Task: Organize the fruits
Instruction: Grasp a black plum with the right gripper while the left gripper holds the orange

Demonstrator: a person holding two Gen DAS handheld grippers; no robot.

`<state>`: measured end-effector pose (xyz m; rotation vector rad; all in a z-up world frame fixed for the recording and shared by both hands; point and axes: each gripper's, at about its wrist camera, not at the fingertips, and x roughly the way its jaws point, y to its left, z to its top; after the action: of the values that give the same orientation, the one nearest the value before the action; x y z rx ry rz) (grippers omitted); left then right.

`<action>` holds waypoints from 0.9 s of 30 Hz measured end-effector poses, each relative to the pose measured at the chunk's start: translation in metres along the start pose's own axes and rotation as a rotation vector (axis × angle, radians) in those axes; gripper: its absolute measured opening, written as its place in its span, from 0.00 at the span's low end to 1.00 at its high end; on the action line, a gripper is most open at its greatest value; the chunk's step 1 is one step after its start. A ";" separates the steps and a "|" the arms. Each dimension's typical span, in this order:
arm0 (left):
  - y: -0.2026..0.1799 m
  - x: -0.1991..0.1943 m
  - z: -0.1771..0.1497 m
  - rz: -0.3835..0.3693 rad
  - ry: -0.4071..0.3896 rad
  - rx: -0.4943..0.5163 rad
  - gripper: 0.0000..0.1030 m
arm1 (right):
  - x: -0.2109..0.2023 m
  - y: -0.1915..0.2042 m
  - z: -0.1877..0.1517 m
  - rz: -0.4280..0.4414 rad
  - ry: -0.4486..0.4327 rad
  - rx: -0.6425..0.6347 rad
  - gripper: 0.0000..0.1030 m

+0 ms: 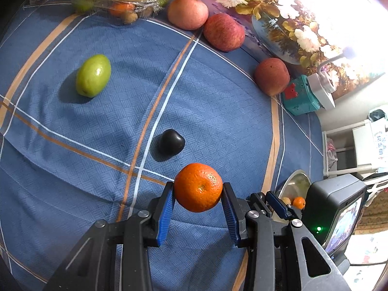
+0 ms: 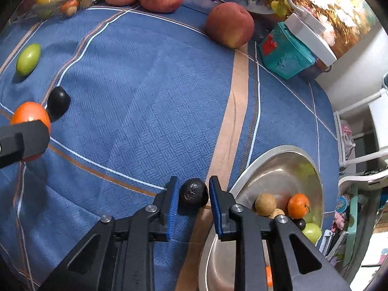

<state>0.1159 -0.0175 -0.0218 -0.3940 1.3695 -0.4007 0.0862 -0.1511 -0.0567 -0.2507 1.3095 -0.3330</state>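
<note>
My right gripper (image 2: 194, 195) pinches a dark plum (image 2: 194, 192), lower centre; the left gripper (image 1: 198, 189) clamps a tangerine (image 1: 198, 187). Either could slip short of the bowl (image 2: 278, 155).

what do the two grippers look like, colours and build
Both look alike. The left gripper and the right gripper are matte black with angular linkage arms that have triangular cut-outs and silver round pivot pins. Each has two flat fingers faced with ribbed blue pads. No cables, sleeves or markings show.
</note>
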 end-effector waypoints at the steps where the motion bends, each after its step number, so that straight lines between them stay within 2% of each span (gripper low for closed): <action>1: 0.000 0.000 0.000 -0.002 0.000 -0.002 0.40 | 0.000 0.000 -0.001 -0.003 0.000 -0.001 0.21; 9: 0.003 -0.002 0.000 -0.009 -0.001 -0.006 0.40 | -0.006 -0.008 -0.005 0.055 -0.018 0.053 0.20; 15: 0.005 -0.010 0.001 -0.009 -0.022 -0.010 0.40 | -0.027 -0.017 -0.008 0.242 -0.074 0.181 0.20; 17: 0.004 -0.013 0.000 -0.010 -0.030 -0.008 0.40 | -0.038 -0.018 -0.007 0.279 -0.095 0.210 0.20; 21: 0.004 -0.020 0.000 -0.020 -0.046 -0.013 0.40 | -0.054 -0.012 -0.005 0.300 -0.129 0.254 0.20; 24: 0.001 -0.025 -0.001 -0.009 -0.062 -0.005 0.40 | -0.057 -0.019 -0.008 0.327 -0.138 0.323 0.20; 27: -0.005 -0.027 -0.003 0.005 -0.071 0.010 0.40 | -0.057 -0.030 -0.018 0.314 -0.158 0.385 0.20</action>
<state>0.1086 -0.0082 0.0032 -0.3932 1.2988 -0.3854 0.0532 -0.1574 0.0016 0.2475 1.0833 -0.2844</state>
